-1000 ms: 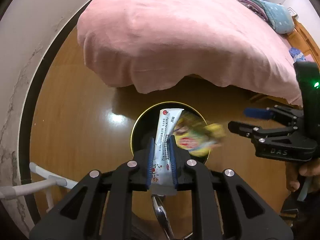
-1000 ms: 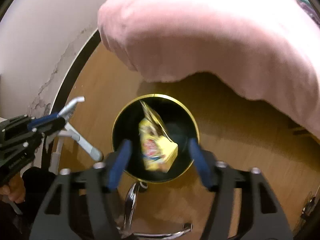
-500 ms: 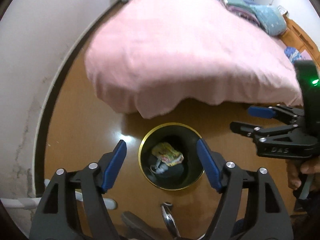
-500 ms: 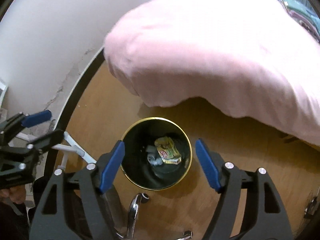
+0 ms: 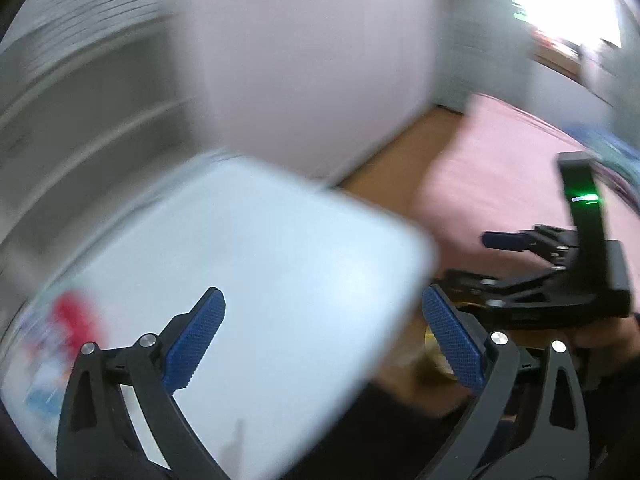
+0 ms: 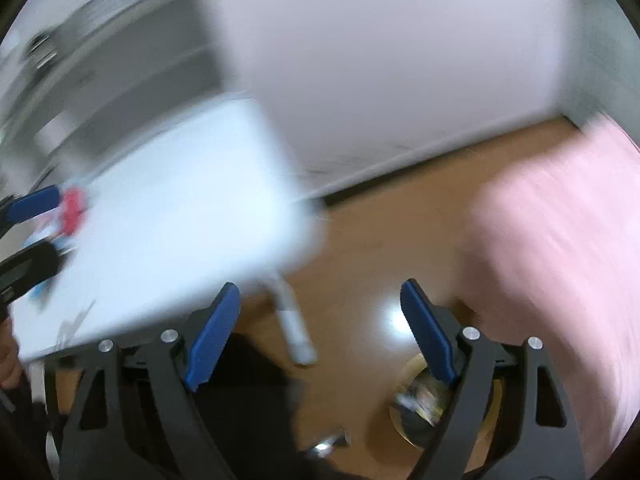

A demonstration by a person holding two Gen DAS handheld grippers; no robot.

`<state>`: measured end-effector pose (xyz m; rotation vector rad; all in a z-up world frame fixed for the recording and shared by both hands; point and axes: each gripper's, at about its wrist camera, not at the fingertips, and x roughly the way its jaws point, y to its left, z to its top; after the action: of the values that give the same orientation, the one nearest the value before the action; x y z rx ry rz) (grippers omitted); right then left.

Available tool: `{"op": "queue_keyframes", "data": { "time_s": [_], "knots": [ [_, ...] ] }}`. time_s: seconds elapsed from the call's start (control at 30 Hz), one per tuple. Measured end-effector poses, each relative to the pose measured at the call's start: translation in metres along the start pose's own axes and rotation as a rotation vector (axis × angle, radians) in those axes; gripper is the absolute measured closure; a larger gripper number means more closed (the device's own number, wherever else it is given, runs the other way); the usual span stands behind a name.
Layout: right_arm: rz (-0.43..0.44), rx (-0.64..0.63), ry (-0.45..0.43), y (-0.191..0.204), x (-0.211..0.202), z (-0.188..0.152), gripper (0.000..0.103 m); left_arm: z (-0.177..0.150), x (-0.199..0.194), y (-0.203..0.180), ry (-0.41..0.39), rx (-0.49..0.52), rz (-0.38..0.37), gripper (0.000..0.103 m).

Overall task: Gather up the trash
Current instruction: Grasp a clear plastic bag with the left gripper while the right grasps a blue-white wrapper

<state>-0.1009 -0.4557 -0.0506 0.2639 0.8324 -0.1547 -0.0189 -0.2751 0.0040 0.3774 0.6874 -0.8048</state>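
Two handheld grippers, the left gripper (image 5: 322, 336) and the right gripper (image 6: 320, 332). One white table (image 6: 168, 224), one gold-rimmed bin (image 6: 412, 368) and one pink-covered bed (image 6: 560, 248). Small red and blue items (image 5: 72, 320) on the table are too blurred to count.

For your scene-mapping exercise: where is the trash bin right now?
In the right wrist view, the trash bin stands on the wooden floor at lower right, partly behind the right gripper, beside the pink bedcover.

A white table (image 5: 248, 264) carries a blurred red item (image 6: 74, 210) beside light blue scraps. The floor (image 6: 360, 248) is orange-brown wood, the bed cover (image 6: 560, 264) plain pink. The bin (image 6: 408, 372) has a gold rim. Both grippers are black with blue textured pads (image 5: 196, 340).
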Motion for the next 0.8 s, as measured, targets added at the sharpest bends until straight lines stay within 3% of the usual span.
{"op": "queue_keyframes", "data": {
  "time_s": [0.17, 0.3, 0.37, 0.47, 0.57, 0.63, 0.67, 0.7, 0.8],
  "knots": [
    [0.285, -0.264, 0.055, 0.155, 0.035, 0.027, 0.024, -0.071, -0.055, 0.125, 0.036, -0.215, 0.244, 0.007],
    [0.384, -0.45, 0.067, 0.259, 0.05, 0.03, 0.024, -0.14, -0.098, 0.205, 0.079, -0.405, 0.378, 0.007],
    [0.404, -0.506, 0.079, 0.3, 0.059, 0.035, 0.029, -0.167, -0.111, 0.227, 0.092, -0.467, 0.421, 0.007],
    [0.425, -0.548, 0.117, 0.341, 0.075, 0.037, 0.033, -0.191, -0.129, 0.25, 0.081, -0.554, 0.442, 0.007],
    [0.418, -0.584, 0.124, 0.365, 0.084, 0.032, 0.039, -0.202, -0.136, 0.256, 0.057, -0.577, 0.417, 0.007],
    [0.392, -0.595, 0.131, 0.372, 0.089, 0.032, 0.05, -0.205, -0.134, 0.26, 0.055, -0.574, 0.415, 0.007],
    [0.381, -0.595, 0.141, 0.372, 0.092, 0.032, 0.063, -0.203, -0.133, 0.264, 0.054, -0.574, 0.415, 0.007],
    [0.382, -0.589, 0.139, 0.37, 0.094, 0.032, 0.071, -0.204, -0.132, 0.265, 0.054, -0.573, 0.411, 0.007],
    [0.426, -0.546, 0.084, 0.363, 0.077, 0.039, 0.079, -0.202, -0.118, 0.271, 0.058, -0.569, 0.402, 0.007]
  ]
}}
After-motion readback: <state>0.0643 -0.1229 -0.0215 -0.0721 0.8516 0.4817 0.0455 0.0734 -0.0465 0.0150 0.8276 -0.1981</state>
